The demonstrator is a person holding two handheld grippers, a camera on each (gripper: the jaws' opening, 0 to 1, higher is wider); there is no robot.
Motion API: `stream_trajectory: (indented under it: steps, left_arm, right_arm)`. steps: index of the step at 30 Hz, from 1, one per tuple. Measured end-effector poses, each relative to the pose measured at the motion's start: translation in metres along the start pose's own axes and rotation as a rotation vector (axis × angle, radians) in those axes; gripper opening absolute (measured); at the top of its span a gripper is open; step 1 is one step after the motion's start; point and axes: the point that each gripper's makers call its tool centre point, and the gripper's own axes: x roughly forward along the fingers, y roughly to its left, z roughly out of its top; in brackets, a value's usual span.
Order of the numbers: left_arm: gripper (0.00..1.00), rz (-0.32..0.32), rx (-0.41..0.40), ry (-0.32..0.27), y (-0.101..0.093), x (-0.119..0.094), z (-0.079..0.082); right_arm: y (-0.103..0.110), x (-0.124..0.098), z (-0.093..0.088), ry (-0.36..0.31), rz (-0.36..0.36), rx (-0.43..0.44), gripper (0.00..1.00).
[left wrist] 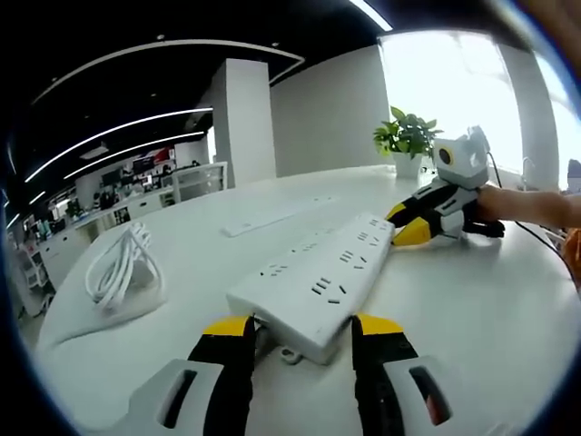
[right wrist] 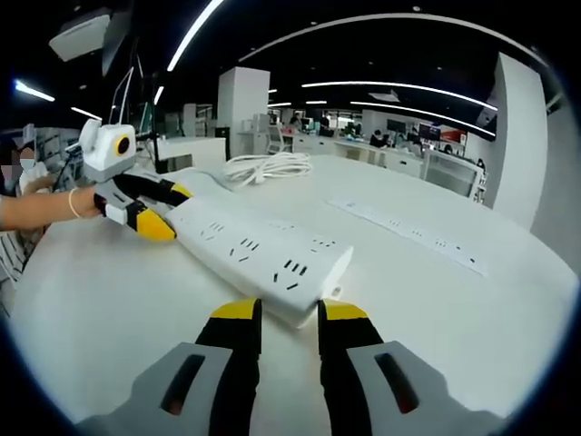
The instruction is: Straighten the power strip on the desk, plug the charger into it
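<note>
Now the straightening step: each gripper sits at one end of the white power strip [left wrist: 313, 286] on the white desk [left wrist: 472, 300]. Left gripper [left wrist: 300, 329] brackets its near end, half-open; right gripper [right wrist: 277, 313] narrowly parted, short of its end. Next: turn both ends together

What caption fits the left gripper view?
Two grippers flank a white power strip on a desk.
</note>
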Motion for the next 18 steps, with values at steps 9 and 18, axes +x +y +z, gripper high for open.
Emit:
stream_trajectory:
  steps: [9, 18]
  left_arm:
    - [0.43, -0.025, 0.014, 0.001, 0.0000, -0.0006, -0.0005]
    - [0.43, -0.047, 0.026, 0.002, 0.0002, -0.0012, -0.0002]
  right_arm:
    - [0.0024, -0.0023, -0.0008, 0.010, -0.030, 0.001, 0.23]
    - [0.0044, -0.0048, -0.0007, 0.018, -0.043, 0.007, 0.23]
